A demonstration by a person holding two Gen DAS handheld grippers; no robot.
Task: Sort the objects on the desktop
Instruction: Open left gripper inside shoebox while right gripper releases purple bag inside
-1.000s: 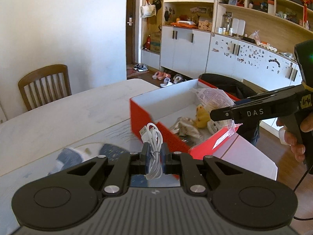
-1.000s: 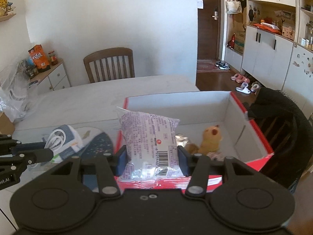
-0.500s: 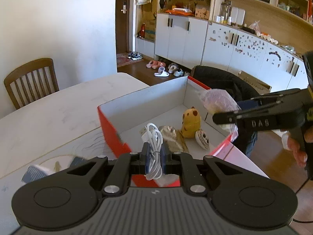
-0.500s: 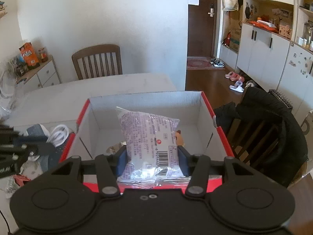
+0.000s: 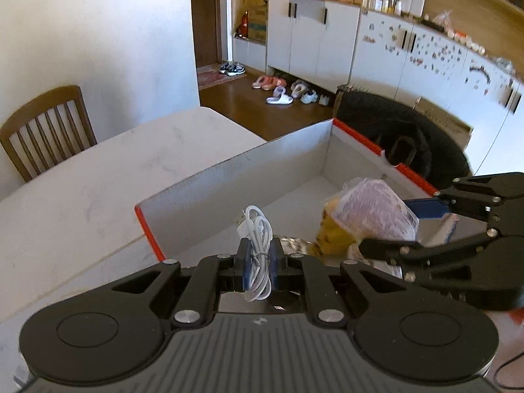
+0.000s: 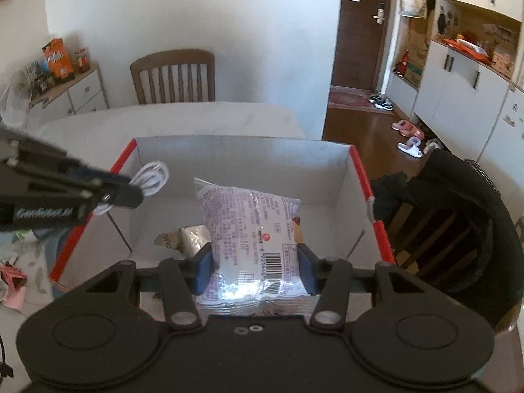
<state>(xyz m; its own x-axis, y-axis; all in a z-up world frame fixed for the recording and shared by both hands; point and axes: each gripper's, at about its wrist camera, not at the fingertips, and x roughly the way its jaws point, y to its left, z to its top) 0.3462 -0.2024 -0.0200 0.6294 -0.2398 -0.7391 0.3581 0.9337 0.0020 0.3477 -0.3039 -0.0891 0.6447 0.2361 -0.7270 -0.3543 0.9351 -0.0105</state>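
A red cardboard box point(image 5: 229, 177) point(image 6: 249, 157) with pale inner walls stands open on the white table. My left gripper point(image 5: 258, 263) is shut on a coiled white cable point(image 5: 257, 229) and hangs over the box's near-left corner; in the right wrist view the cable point(image 6: 152, 177) juts from the left gripper point(image 6: 131, 188) over the box's left wall. My right gripper point(image 6: 253, 270) is shut on a purple-printed snack packet point(image 6: 252, 229), held above the box's inside. The left wrist view shows that packet point(image 5: 373, 211) in front of a yellow plush toy point(image 5: 330, 239). A foil wrapper point(image 6: 186, 237) lies on the box floor.
The white table point(image 5: 98, 190) runs left and behind the box. A wooden chair point(image 6: 173, 75) stands at its far side. A chair draped with a black coat point(image 6: 458, 216) is right of the box. Small wrappers and papers point(image 6: 13, 278) lie at the table's left.
Both grippers have moved in over the box with their loads. The left gripper shifted right, from beside the box's left wall to above its corner; the right gripper came nearer and lower over the inside.
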